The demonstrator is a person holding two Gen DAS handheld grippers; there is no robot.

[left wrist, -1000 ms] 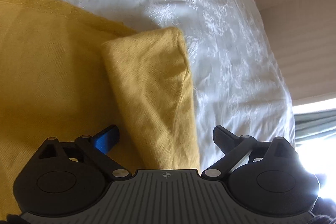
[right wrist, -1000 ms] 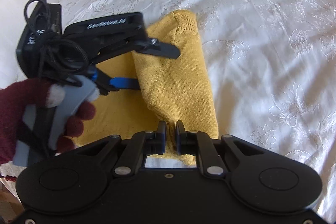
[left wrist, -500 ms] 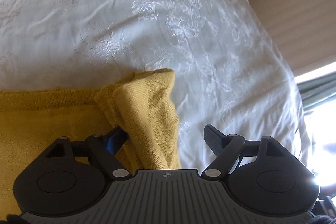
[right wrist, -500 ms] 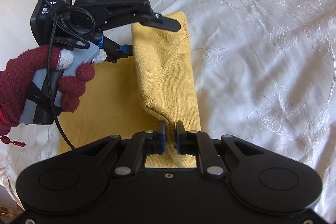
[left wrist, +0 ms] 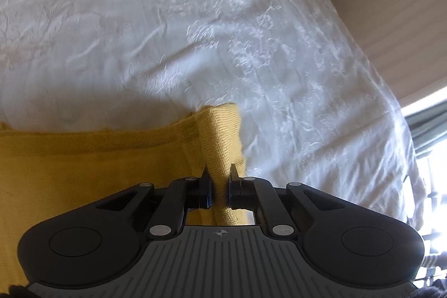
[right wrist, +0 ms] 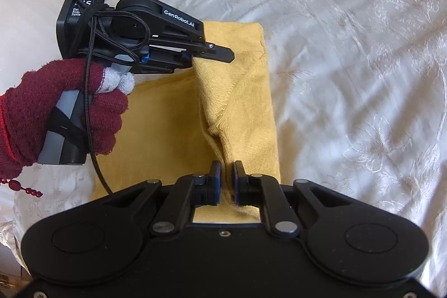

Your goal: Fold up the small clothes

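Left gripper (left wrist: 219,180) has gone from spread wide to pinching the far end of the folded strip of the yellow knit (right wrist: 237,91). Right gripper (right wrist: 226,180) is still clamping the near end of that strip. Knit is lying flat on the white bedspread (right wrist: 349,60), strip running along its right edge. Gloved hand (right wrist: 69,108) is gripping the left handle.

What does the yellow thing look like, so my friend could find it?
Look at the big white bedspread with stitched flowers. Lying on it is a mustard-yellow knitted garment, one side folded over. It is the only yellow thing there, pinched by the left gripper and right gripper.
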